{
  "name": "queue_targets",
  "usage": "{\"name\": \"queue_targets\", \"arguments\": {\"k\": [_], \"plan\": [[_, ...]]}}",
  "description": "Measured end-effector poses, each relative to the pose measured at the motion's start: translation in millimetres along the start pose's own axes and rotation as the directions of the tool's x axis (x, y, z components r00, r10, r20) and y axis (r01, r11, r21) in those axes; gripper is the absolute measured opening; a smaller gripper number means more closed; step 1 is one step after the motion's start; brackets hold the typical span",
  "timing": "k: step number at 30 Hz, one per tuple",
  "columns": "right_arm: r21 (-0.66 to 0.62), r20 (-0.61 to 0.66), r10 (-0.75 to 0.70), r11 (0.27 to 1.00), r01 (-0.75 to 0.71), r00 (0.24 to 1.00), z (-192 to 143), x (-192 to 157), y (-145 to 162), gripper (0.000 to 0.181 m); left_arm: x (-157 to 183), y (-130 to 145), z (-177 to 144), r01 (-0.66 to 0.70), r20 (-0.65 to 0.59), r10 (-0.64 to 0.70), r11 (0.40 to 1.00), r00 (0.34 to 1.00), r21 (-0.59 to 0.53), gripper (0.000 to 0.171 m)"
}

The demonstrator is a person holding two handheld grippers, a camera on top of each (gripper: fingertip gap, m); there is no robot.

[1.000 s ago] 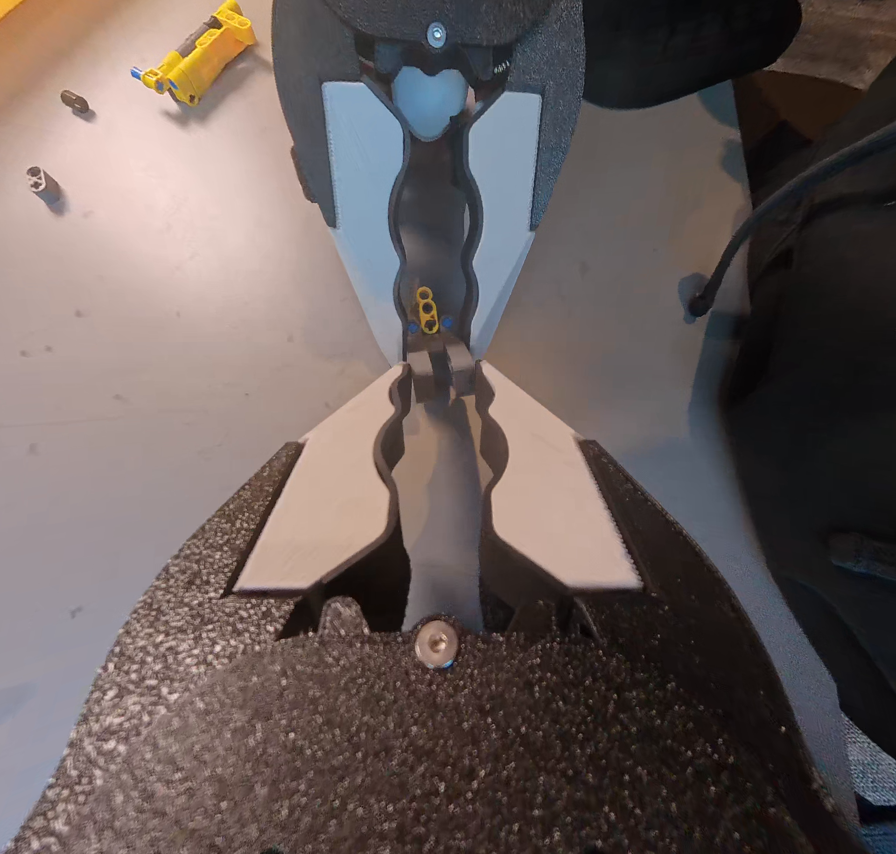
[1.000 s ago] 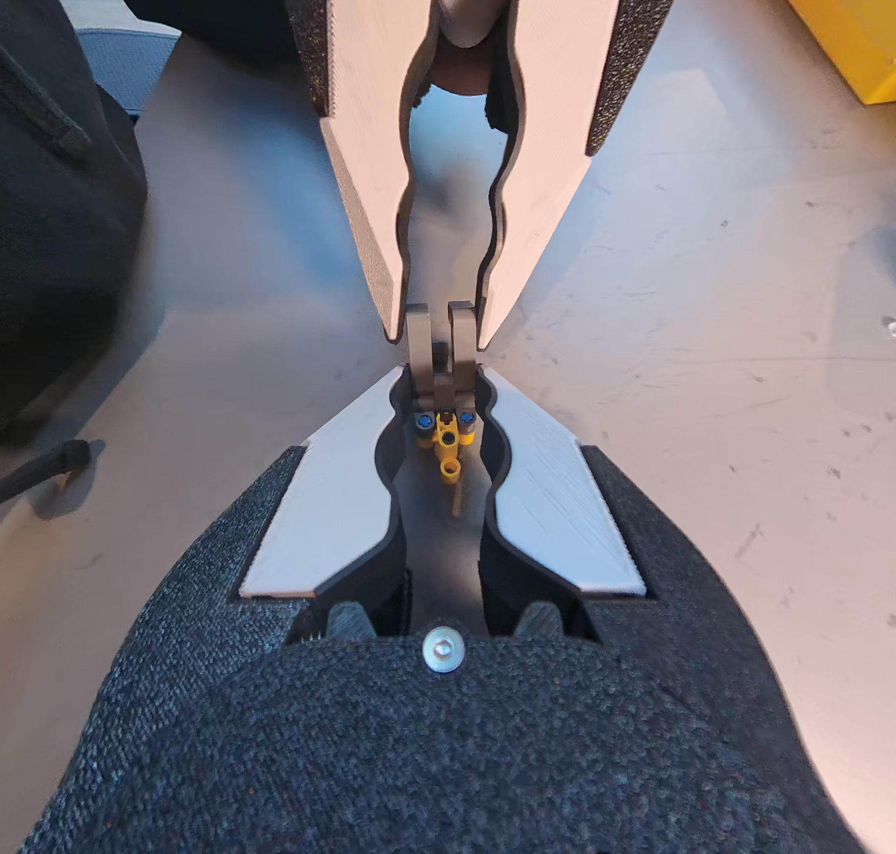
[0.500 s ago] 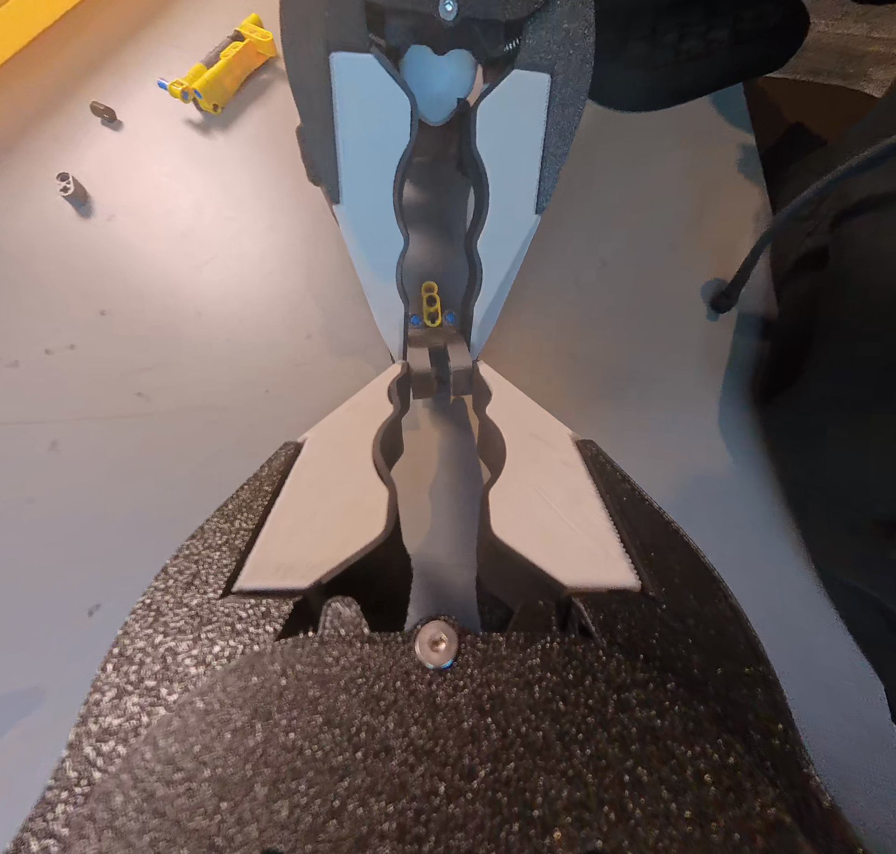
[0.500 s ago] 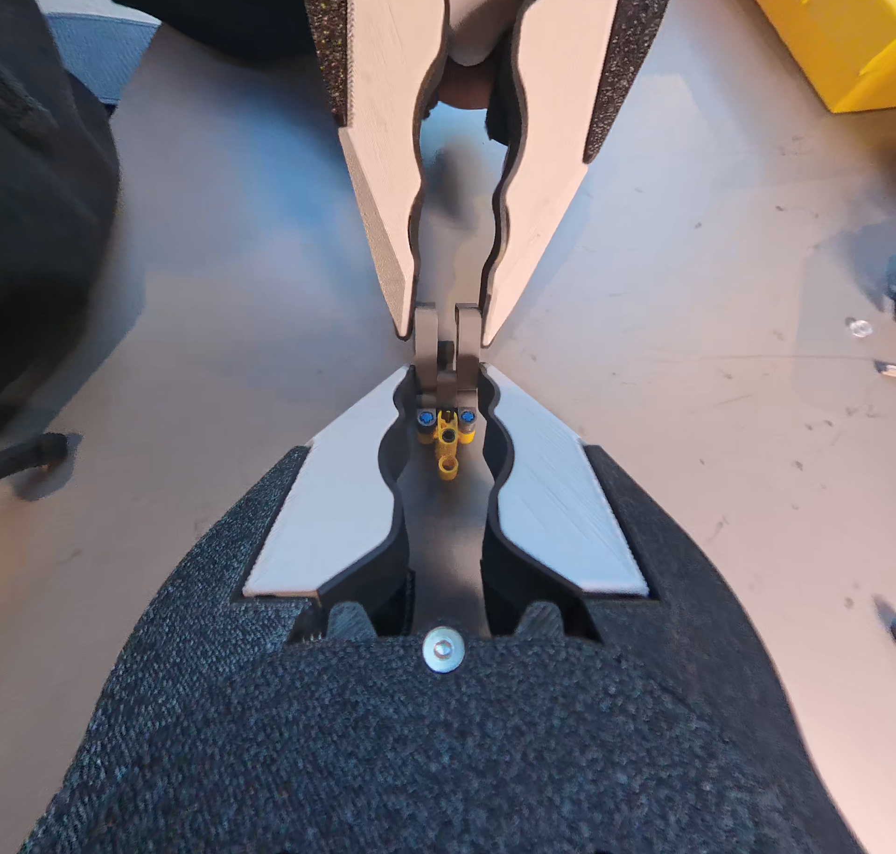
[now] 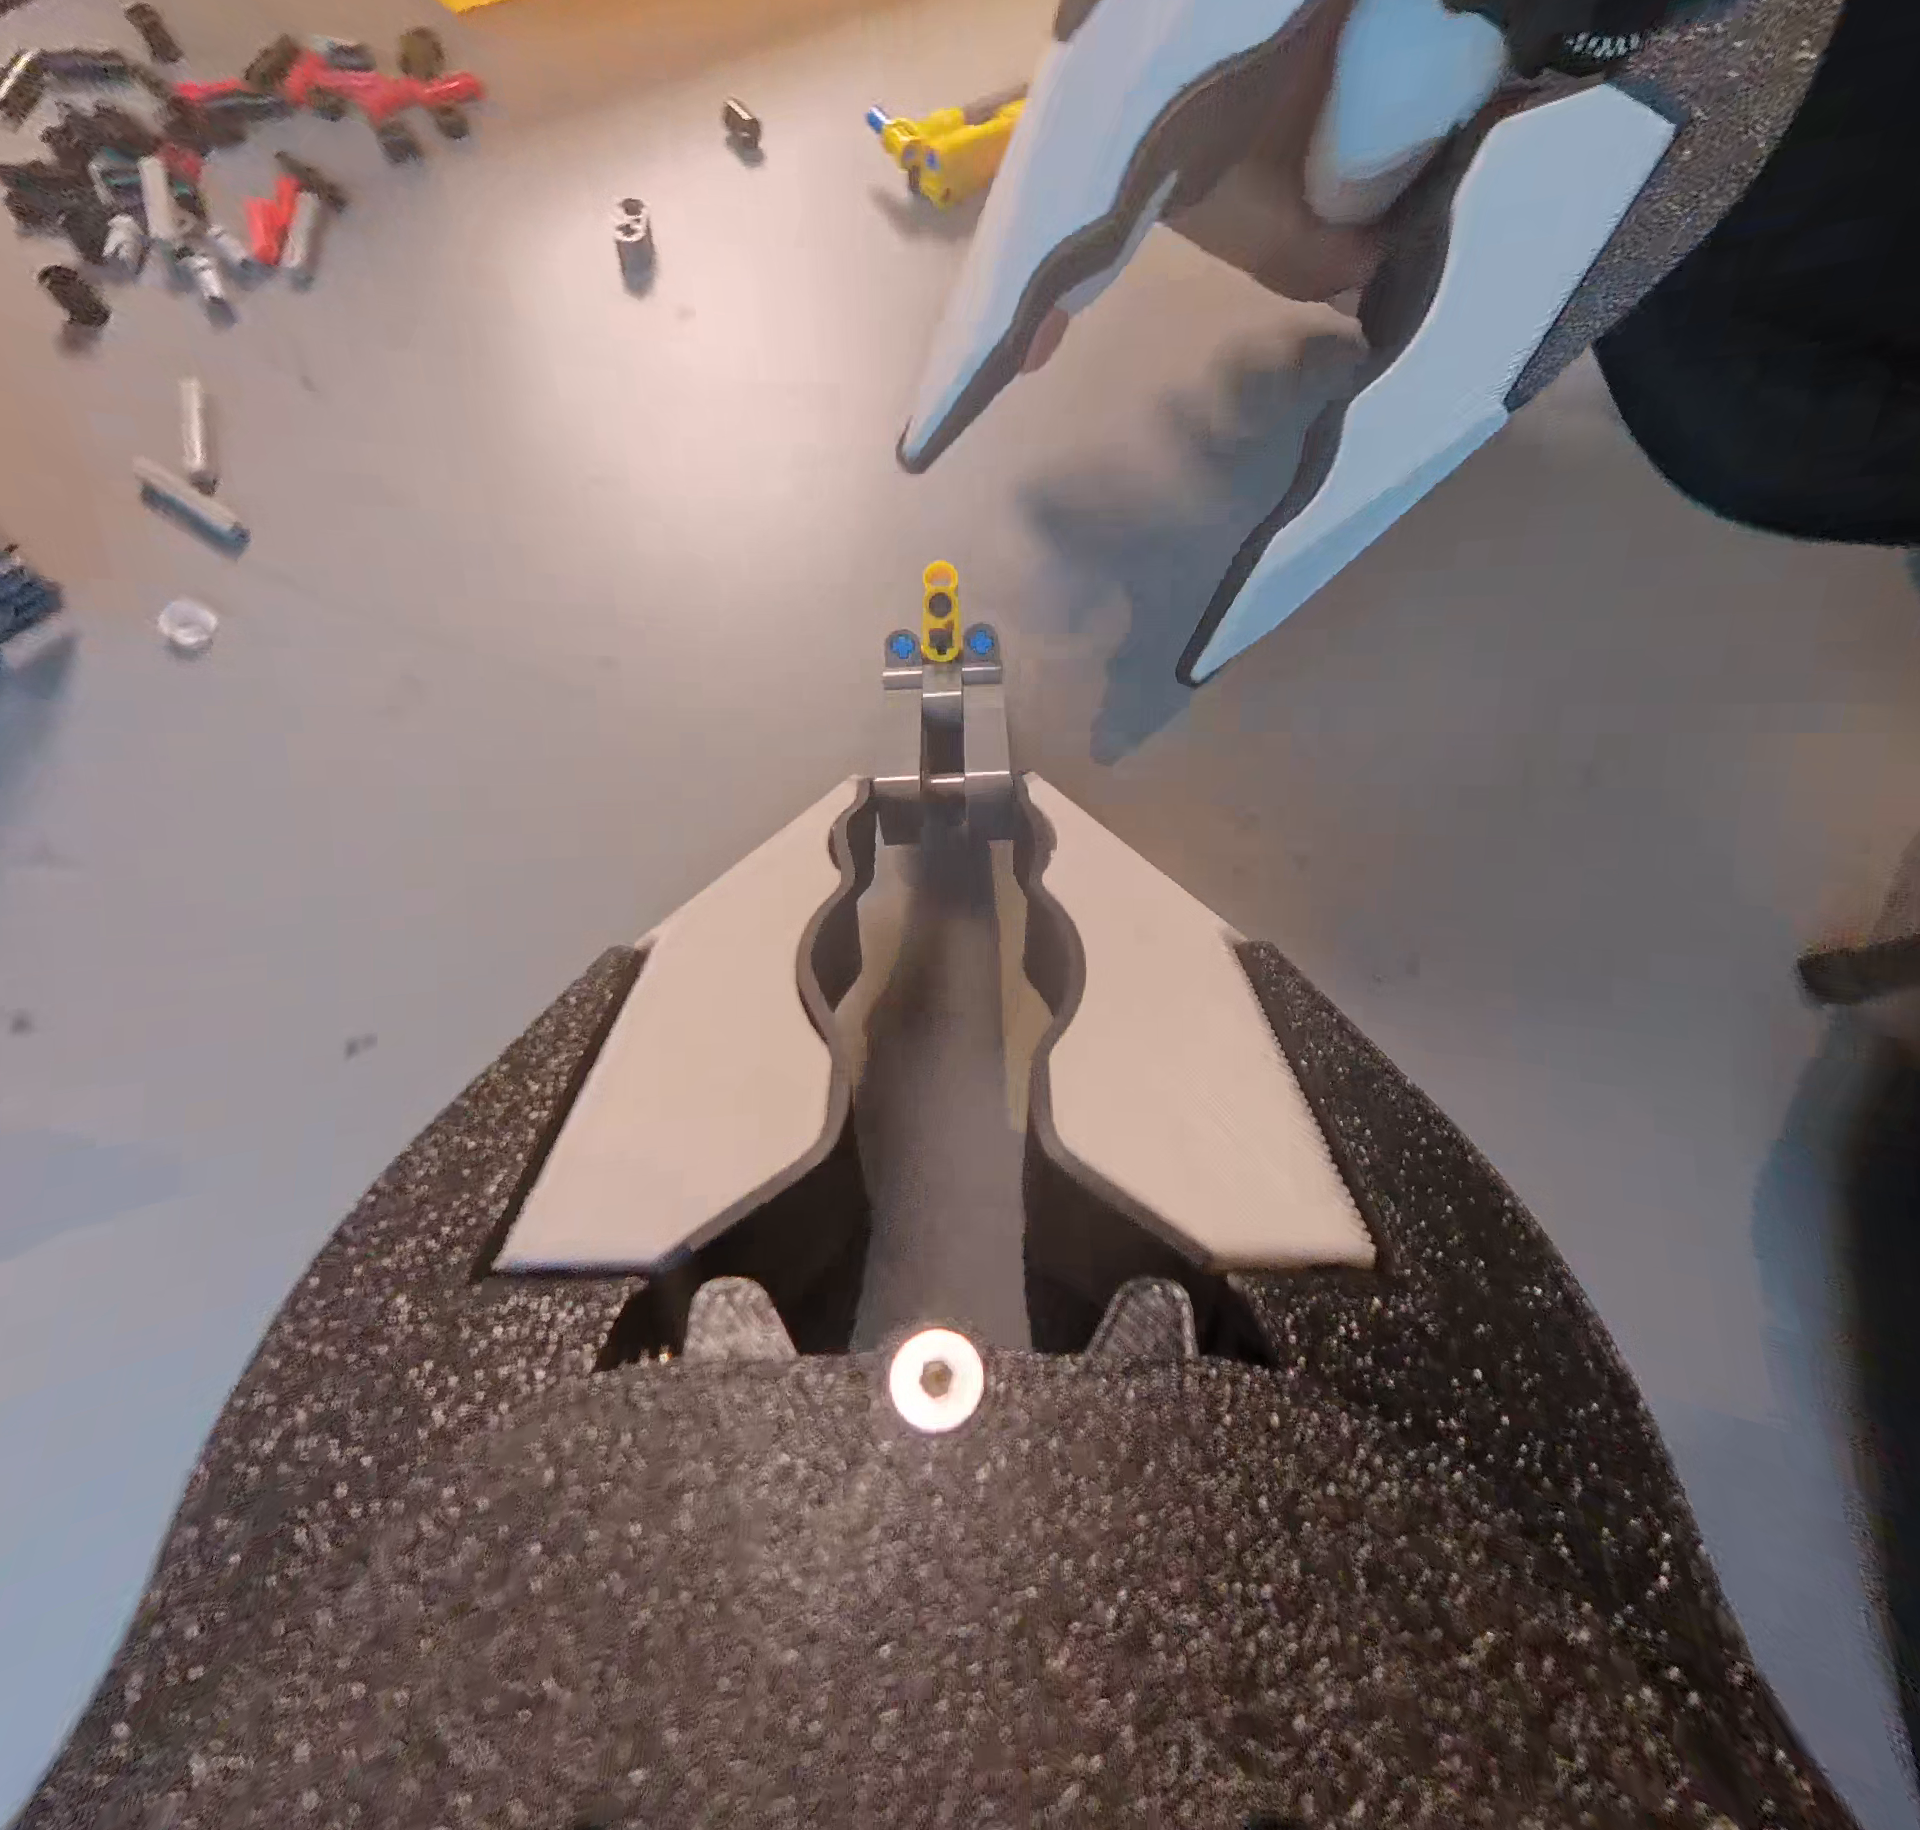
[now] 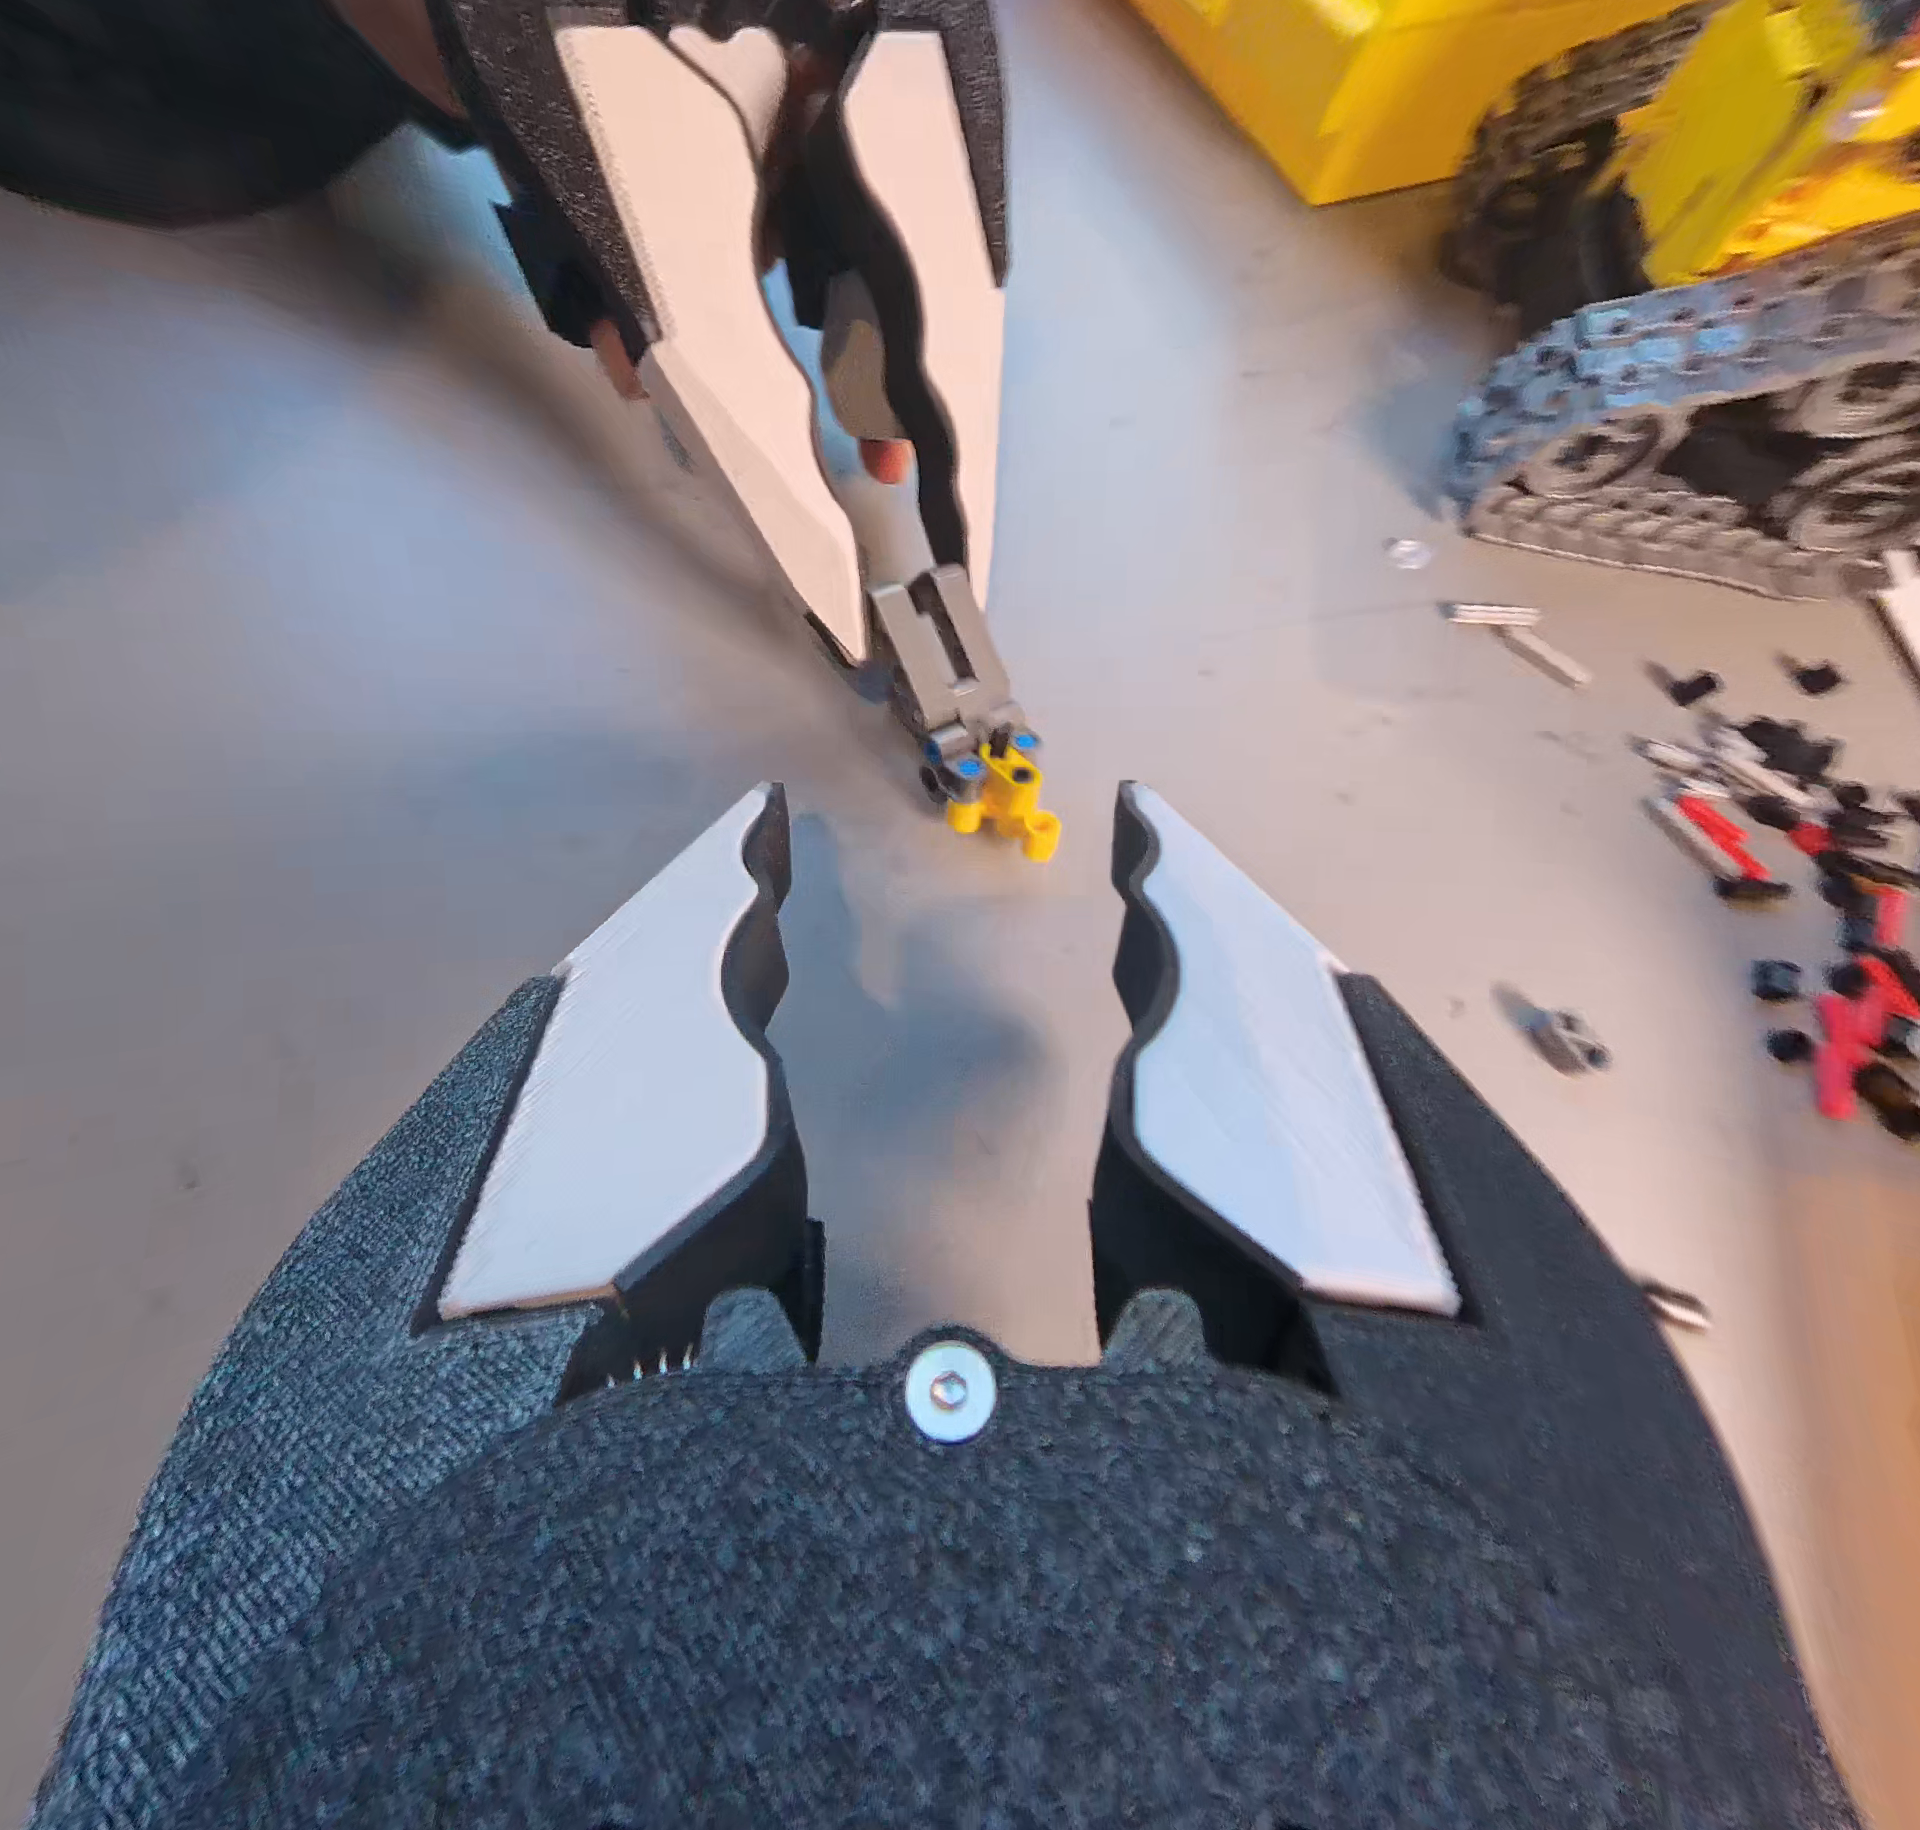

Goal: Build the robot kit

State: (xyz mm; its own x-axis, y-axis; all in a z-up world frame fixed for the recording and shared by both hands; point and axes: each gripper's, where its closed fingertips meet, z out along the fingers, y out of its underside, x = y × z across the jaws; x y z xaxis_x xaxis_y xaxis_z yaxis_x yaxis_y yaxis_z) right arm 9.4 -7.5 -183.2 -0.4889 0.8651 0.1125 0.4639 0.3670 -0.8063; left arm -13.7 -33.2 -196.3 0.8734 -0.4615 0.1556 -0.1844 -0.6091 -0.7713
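Observation:
My left gripper [image 5: 943, 793] is shut on a small grey beam assembly [image 5: 951, 731] whose far end carries a yellow connector [image 5: 940, 606] and two blue pins. It holds the assembly just above the grey table [image 5: 468, 741]. My right gripper [image 6: 948, 793] is open and empty, its tips a short way from the yellow connector [image 6: 1003, 793]. In the right wrist view the left gripper [image 6: 914, 627] comes in from the top with the grey assembly [image 6: 945, 658] between its fingers. In the left wrist view the open right gripper [image 5: 1049, 565] hangs at the upper right, apart from the assembly.
A yellow box [image 6: 1247, 45] and a yellow tracked vehicle model [image 6: 1714, 378] stand at the far right. Loose black, red and grey pieces [image 5: 187, 170] lie scattered on the table; they also show in the right wrist view [image 6: 1818, 845]. A small yellow sub-assembly [image 5: 940, 154] lies apart. My right fingertips sit around 5 cm from my left ones. From either gripper's tips it is about 20 cm to the yellow tracked vehicle model [image 6: 1714, 378].
My right gripper has opened, let go of the yellow end of the assembly and drawn back. My left gripper keeps its hold. Both views have swung toward the loose pieces.

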Motion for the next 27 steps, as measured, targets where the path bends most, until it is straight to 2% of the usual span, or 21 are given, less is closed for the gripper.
{"name": "queue_targets", "arguments": {"k": [4, 6, 10, 14, 17, 20, 23, 25, 27], "plan": [[-0.023, -0.041, -0.022, 1.0, 0.021, 0.999, -11.4, 8.5, 9.1, 0.054, 9.5, 1.5, -0.6, 0.059, -0.086, -0.06, 0.998, 0.994, -0.012, 0.046], [-0.041, -0.026, -0.04, 0.998, 0.039, 0.999, -11.1, 5.1, 13.1, 0.05, 18.2, 2.1, -4.6, 0.041, -0.139, -0.045, 0.999, 0.989, -0.025, 0.047], [-0.044, 0.008, -0.063, 0.997, 0.063, 0.998, -2.2, -5.5, 9.7, 0.043, 12.3, 4.3, -9.7, -0.004, -0.121, 0.001, 1.0, 0.993, -0.031, 0.039], [-0.06, 0.018, -0.089, 0.994, 0.09, 0.996, 5.3, -11.7, 10.5, 0.041, 33.3, 6.8, -2.9, 0.001, -0.223, -0.009, 0.999, 0.975, -0.038, 0.036], [-0.062, 0.027, -0.094, 0.993, 0.096, 0.995, 1.0, -13.3, 11.0, 0.044, 43.6, 3.1, -0.5, -0.049, -0.243, 0.042, 0.999, 0.969, -0.021, 0.039], [-0.053, 0.069, -0.096, 0.994, 0.1, 0.993, -5.9, -22.9, 6.6, 0.058, 45.4, -0.2, -3.9, -0.066, -0.267, 0.065, 0.998, 0.962, 0.005, 0.039], [-0.043, 0.053, -0.124, 0.991, 0.126, 0.991, 0.0, -31.2, -7.2, 0.068, 38.8, -8.0, -12.1, -0.082, -0.257, 0.094, 0.995, 0.962, 0.056, 0.038], [-0.037, 0.028, -0.138, 0.99, 0.139, 0.99, 12.4, -37.2, -16.1, 0.061, 29.4, -17.7, -17.8, -0.082, -0.219, 0.105, 0.991, 0.97, 0.109, 0.037], [-0.08, -0.025, -0.215, 0.974, 0.213, 0.976, 17.9, -32.6, -14.3, 0.044, 17.9, -25.6, -21.7, -0.07, -0.172, 0.096, 0.986, 0.98, 0.154, 0.037]]}}
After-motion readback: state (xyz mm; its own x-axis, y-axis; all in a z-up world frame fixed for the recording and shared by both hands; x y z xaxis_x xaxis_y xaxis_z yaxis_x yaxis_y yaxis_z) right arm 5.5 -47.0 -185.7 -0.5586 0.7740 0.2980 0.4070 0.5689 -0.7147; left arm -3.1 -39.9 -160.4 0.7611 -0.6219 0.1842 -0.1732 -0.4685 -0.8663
